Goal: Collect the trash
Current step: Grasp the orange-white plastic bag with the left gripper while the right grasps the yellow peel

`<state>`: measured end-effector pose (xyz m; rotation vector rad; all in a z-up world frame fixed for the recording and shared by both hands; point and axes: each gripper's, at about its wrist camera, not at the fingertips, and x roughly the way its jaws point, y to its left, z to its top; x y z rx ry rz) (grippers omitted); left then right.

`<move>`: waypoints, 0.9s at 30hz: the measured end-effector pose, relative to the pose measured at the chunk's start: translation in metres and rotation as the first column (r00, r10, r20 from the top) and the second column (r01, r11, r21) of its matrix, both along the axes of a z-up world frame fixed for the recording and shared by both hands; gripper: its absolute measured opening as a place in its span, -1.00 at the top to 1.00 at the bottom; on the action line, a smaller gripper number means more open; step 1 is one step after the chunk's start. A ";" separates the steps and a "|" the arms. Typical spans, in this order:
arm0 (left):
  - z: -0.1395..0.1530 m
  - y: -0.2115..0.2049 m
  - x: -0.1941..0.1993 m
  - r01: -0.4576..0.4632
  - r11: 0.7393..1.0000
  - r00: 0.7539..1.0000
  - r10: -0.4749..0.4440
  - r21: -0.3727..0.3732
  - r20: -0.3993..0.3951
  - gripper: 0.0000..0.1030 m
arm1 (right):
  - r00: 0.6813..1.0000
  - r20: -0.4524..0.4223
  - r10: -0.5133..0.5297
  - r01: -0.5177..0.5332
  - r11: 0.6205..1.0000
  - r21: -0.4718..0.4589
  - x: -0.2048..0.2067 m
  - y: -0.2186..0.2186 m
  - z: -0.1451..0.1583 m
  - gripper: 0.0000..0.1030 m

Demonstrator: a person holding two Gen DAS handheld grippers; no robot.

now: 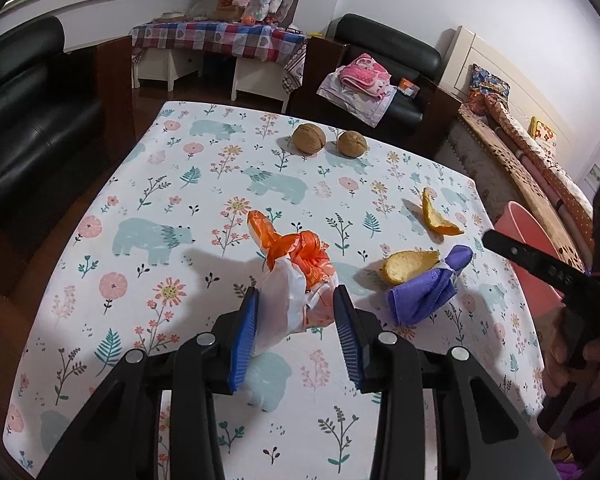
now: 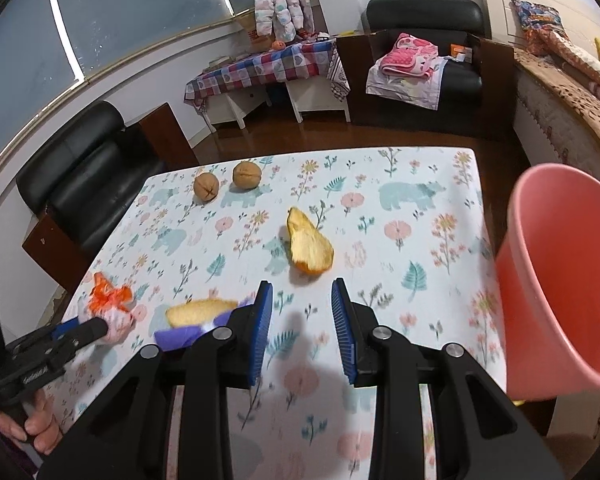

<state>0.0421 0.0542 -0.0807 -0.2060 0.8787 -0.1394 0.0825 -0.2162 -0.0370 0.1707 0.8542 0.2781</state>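
A crumpled white and orange plastic bag [image 1: 296, 280] lies on the floral tablecloth [image 1: 140, 320]. My left gripper [image 1: 296, 302] is open, its blue pads on either side of the bag's near end. It also shows in the right wrist view [image 2: 110, 312]. A purple cloth [image 1: 428, 292] lies beside an orange peel [image 1: 410, 266]. A second peel [image 1: 436, 218] lies farther right [image 2: 308, 240]. My right gripper [image 2: 302, 294] is open and empty above the table, just short of that peel.
Two walnuts [image 1: 326, 142] sit near the table's far edge. A pink bin [image 2: 560, 280] stands off the table's right side. Black armchairs [image 1: 32, 120] stand to the left and behind the table. A bed [image 1: 540, 160] lies at the far right.
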 end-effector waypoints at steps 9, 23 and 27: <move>-0.003 -0.002 0.006 0.002 1.000 1.000 -0.002 0.004 -0.015 0.27 | 0.998 -0.049 0.032 -0.034 0.999 -0.041 0.033 0.007 -0.021 0.23; -0.004 -0.003 0.010 0.007 1.000 1.000 -0.007 -0.001 -0.020 0.27 | 0.996 -0.077 0.043 -0.051 0.994 -0.095 0.054 0.017 -0.035 0.24; -0.002 -0.004 0.008 0.008 1.000 1.000 -0.008 0.000 -0.017 0.27 | 0.996 -0.079 0.050 -0.056 0.995 -0.081 0.051 0.013 -0.034 0.57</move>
